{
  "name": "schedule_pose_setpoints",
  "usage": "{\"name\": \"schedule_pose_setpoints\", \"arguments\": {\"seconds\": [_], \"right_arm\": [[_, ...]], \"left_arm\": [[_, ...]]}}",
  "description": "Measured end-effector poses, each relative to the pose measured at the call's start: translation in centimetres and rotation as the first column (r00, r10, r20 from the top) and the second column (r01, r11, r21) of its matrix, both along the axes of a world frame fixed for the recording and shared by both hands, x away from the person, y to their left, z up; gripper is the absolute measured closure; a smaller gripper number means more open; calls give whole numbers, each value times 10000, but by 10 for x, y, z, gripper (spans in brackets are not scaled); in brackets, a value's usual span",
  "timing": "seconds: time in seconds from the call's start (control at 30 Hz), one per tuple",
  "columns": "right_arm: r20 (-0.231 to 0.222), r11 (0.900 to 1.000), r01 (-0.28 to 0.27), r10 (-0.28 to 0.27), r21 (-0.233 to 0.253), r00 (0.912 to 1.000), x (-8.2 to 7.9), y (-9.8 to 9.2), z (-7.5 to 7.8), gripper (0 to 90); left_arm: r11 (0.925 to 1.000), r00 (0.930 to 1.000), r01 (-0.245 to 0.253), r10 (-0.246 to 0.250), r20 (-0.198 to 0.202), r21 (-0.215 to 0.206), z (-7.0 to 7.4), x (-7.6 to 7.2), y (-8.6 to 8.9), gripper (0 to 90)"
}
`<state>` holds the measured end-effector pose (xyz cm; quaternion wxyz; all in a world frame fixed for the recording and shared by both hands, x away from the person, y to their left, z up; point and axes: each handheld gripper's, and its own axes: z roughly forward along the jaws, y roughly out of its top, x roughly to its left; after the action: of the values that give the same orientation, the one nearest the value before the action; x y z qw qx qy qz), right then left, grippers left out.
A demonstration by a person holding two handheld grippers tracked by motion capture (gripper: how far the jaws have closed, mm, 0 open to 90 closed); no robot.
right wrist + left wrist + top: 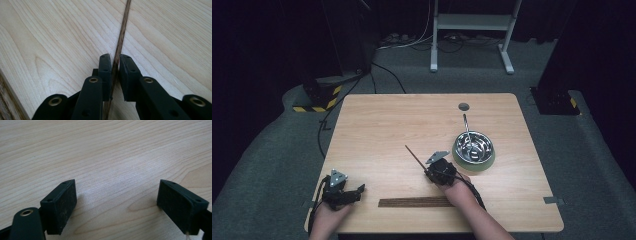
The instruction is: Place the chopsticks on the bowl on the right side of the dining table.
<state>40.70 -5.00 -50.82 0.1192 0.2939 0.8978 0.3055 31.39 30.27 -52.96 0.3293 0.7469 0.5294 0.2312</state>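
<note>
The right gripper [428,171], lower centre of the table [377,120], clamps a thin brown stick [121,32] pointing up-left. The left gripper [360,190], jaws wide apart on nothing, sits by the bottom-left edge. A steel bowl [473,146] stands centre-right, a dark wooden strip [414,202] along the bottom edge.

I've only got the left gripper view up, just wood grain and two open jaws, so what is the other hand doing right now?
Observer: The right gripper is shut on a thin brown stick, held lengthwise between its jaws.
Operator: Where does that stick point?
Observer: In the high view the stick slants away from the person, toward the table's middle.
Operator: Anything else on the table?
Observer: A metal bowl on a green base stands right of that gripper, with a metal utensil leaning out of it.
Operator: Anything near me?
Observer: A dark wooden strip lies flat along the near edge, between the two hands.
</note>
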Motion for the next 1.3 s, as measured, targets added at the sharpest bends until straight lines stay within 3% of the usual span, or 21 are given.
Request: {"name": "schedule_pose_setpoints", "arguments": {"seconds": [0.23,0.33,0.5,0.7,0.77,1.0,1.3], "right_arm": [[43,9999,58,-58,-162,10000,-4,-2,1,784],[-188,9999,10,-12,-129,9998,-6,-4,2,779],[53,9998,-19,20,-222,10000,-6,-5,1,782],[-247,9999,-77,74,-131,9997,-5,-5,2,828],[-57,9998,-20,19,-205,10000,-4,-5,2,840],[-20,9992,-49,48,-386,10000,-4,-3,3,849],[260,9999,-101,102,-42,9996,-8,-10,20,849]], "left_arm": [[10000,10000,-11,11,5,3,0,0,0,161],[10000,10000,0,0,-1,1,0,0,0,161],[10000,10000,-5,5,1,-3,0,0,0,161],[10000,10000,-27,27,-2,-15,0,0,0,161],[10000,10000,-19,19,0,-11,0,0,0,161],[10000,10000,0,0,1,-1,0,0,0,161],[10000,10000,-42,42,35,-58,0,0,0,161]]}}
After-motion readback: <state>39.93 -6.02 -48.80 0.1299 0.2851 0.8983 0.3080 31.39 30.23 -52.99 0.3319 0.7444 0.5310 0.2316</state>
